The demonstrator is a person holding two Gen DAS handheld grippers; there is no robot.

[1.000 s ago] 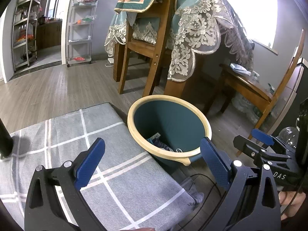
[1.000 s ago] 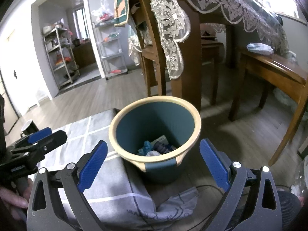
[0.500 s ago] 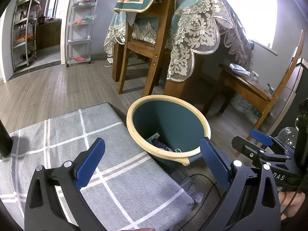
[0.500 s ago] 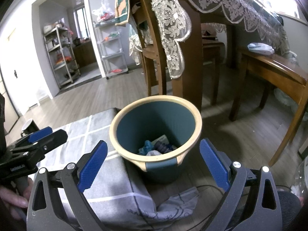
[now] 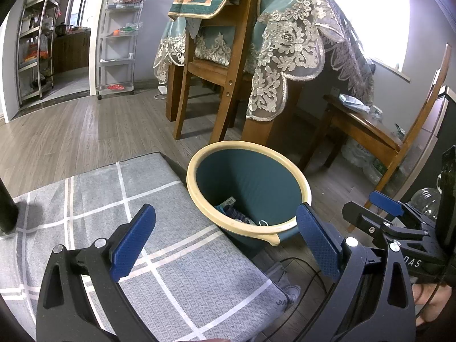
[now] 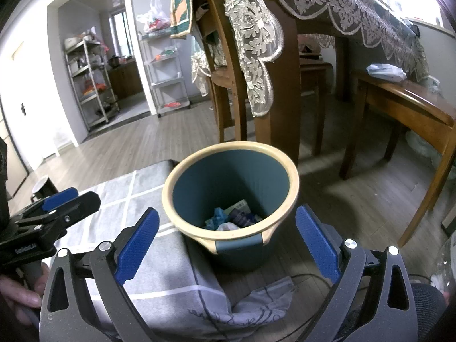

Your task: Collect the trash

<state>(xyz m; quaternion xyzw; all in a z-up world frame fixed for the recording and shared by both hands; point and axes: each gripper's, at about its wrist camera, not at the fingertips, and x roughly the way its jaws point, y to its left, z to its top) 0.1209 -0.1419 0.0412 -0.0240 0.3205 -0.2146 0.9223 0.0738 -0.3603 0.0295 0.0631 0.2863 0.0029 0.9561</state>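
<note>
Hardly anything has shifted over the last second: the bin (image 6: pixel 230 196) has only drifted a touch in both views, so I judge I'm idling rather than chasing another piece. My left gripper (image 5: pixel 225 240) and right gripper (image 6: pixel 225 238) both stand with jaws spread wide and nothing between them. The bin sits on the floor just beside the grey checked cushion (image 5: pixel 136 228), at about 12 o'clock from the right gripper and 1 o'clock from the left, with scraps (image 6: pixel 230 218) already at its bottom.
</note>
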